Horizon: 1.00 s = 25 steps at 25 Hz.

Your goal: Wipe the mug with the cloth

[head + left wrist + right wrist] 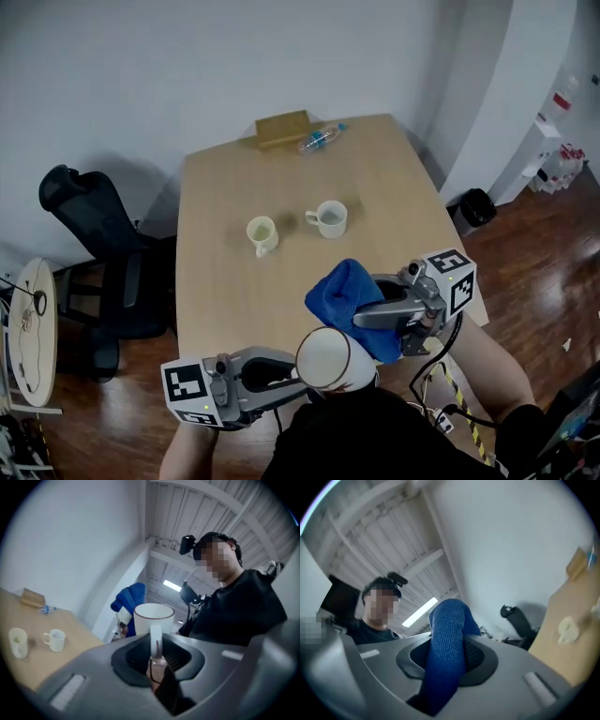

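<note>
A white mug (328, 359) is held off the table close to the person's chest, its mouth tilted toward the head camera. My left gripper (302, 372) is shut on the mug's handle (156, 639), and the mug's body (153, 617) rises beyond the jaws. A blue cloth (345, 292) hangs bunched from my right gripper (364, 319), which is shut on it. The cloth sits just above and to the right of the mug, close against it; I cannot tell whether they touch. In the right gripper view the cloth (447, 639) fills the gap between the jaws.
On the wooden table (220, 300) stand two more pale mugs (262, 234) (328, 218). At its far edge lie a plastic bottle (322, 139) and a wooden box (282, 128). A black office chair (94, 234) stands left, a black bin (476, 206) right.
</note>
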{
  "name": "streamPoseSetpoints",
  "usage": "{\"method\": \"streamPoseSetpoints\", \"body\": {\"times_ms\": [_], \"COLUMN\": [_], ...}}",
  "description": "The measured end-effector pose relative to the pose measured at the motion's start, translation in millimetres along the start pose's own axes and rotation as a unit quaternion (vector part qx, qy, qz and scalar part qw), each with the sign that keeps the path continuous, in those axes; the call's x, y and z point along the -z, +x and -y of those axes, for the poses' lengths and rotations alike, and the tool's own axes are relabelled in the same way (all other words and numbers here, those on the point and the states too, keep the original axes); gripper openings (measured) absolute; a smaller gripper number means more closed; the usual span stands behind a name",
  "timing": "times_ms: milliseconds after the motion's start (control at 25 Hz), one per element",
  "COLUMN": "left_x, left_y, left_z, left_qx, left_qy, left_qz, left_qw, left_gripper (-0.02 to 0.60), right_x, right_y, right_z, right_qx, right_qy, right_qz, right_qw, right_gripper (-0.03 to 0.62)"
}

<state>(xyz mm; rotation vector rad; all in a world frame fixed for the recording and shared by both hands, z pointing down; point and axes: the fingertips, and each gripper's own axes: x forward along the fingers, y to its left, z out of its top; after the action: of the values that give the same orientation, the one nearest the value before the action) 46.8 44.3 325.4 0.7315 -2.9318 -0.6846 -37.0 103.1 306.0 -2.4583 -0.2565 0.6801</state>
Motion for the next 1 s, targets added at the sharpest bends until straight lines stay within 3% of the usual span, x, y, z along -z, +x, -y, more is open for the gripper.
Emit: {"method": "streamPoseSetpoints", "body": {"times_ms": [120, 200, 320, 440, 520, 560, 640, 720, 760, 800, 880, 960, 1000], "left_x": [1.2, -0.2, 0.9, 1.9, 3.4, 3.5, 0.0, -11.0, -19.1, -26.4, -35.8, -38.9, -39.0], "left_y": [12.4, 20.9, 31.4, 34.2, 32.6, 31.6, 28.6, 22.2, 17.2, 10.2, -9.8, -32.0, -41.5], "left_z": [22.7, 34.5, 44.4, 49.7, 48.5, 45.4, 32.9, 12.7, 0.4, -13.6, -45.0, -76.0, -89.4], "left_qx": [0.079, 0.117, 0.146, 0.16, 0.157, 0.148, 0.113, 0.051, 0.013, -0.028, -0.117, -0.207, -0.244], "left_qy": [0.004, 0.012, 0.022, 0.01, 0.001, -0.003, -0.013, -0.025, -0.033, -0.043, -0.064, -0.085, -0.095], "left_qz": [0.004, 0.009, 0.005, 0.012, 0.021, 0.027, 0.05, 0.088, 0.112, 0.137, 0.182, 0.215, 0.225], "left_qw": [0.9968, 0.993, 0.989, 0.987, 0.9875, 0.9885, 0.9922, 0.9945, 0.993, 0.9892, 0.9742, 0.9508, 0.9385], "left_gripper": [0.066, 0.066, 0.066, 0.066, 0.066, 0.066, 0.066, 0.066, 0.066, 0.066, 0.065, 0.064, 0.064], "right_x": [9.0, 20.2, 40.8, 51.8, 55.0, 54.9, 47.2, 23.2, 5.6, -13.8, -51.3, -74.7, -77.8], "right_y": [8.4, 17.3, 29.3, 34.3, 36.1, 36.3, 31.4, 13.0, -0.5, -15.0, -38.3, -40.0, -30.0], "right_z": [-15.9, -21.2, -26.2, -31.1, -29.0, -24.7, -6.3, 20.5, 30.9, 36.6, 33.8, 16.9, 6.2], "right_qx": [-0.128, -0.175, -0.212, -0.234, -0.231, -0.216, -0.147, -0.02, 0.054, 0.128, 0.259, 0.343, 0.364], "right_qy": [0.127, 0.171, 0.213, 0.245, 0.25, 0.242, 0.198, 0.121, 0.068, 0.006, -0.123, -0.252, -0.316], "right_qz": [0.044, 0.042, 0.029, 0.033, 0.034, 0.034, 0.043, 0.07, 0.082, 0.09, 0.092, 0.073, 0.056], "right_qw": [0.983, 0.969, 0.953, 0.94, 0.94, 0.945, 0.968, 0.99, 0.993, 0.988, 0.953, 0.902, 0.874], "right_gripper": [0.114, 0.112, 0.111, 0.11, 0.11, 0.11, 0.11, 0.11, 0.11, 0.11, 0.111, 0.112, 0.112]}}
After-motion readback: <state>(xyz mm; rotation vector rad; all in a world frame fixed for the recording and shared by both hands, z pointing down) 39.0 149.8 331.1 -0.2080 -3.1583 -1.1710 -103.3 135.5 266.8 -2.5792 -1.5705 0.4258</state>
